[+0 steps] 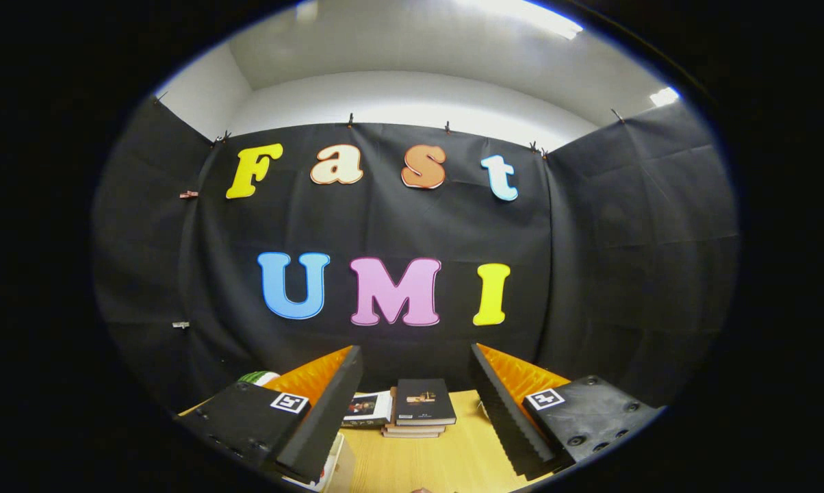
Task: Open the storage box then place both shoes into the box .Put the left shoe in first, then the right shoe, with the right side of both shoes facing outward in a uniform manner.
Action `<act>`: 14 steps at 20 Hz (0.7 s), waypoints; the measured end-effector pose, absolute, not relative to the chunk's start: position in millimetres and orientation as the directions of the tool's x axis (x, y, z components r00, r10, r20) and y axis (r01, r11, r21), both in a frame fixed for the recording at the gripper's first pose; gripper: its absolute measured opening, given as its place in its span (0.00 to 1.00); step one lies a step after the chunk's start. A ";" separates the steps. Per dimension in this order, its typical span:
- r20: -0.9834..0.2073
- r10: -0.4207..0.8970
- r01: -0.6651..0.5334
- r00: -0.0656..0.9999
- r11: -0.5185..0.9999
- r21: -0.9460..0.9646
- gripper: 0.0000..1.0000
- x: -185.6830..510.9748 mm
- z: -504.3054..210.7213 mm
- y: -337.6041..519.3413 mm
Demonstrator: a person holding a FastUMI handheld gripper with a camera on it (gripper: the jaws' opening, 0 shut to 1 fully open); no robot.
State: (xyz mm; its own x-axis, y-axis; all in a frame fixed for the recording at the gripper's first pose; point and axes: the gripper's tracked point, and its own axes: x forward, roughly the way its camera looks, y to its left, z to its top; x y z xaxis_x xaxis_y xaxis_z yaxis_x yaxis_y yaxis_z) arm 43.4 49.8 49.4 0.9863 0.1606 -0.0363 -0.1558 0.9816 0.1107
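My gripper point(415, 383) stands open above a wooden table point(453, 445), its two fingers spread wide with nothing between them. It points level at the booth's back wall. Beyond the fingers, near the wall, lies a stack of dark books point(422, 405).
Another book or magazine point(367, 409) lies left of the stack. A round green and white object point(260, 376) peeks out behind the left finger. A white object point(330, 462) sits under the left finger at the table's near side.
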 end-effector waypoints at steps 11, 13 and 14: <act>-0.144 0.260 -0.245 0.955 0.963 0.115 0.97 41.8 -37.8 42.3; -0.191 0.260 -0.237 0.947 0.962 0.132 0.98 36.6 -50.9 45.5; -0.200 0.251 -0.230 0.947 0.965 0.123 0.98 36.7 -51.4 44.7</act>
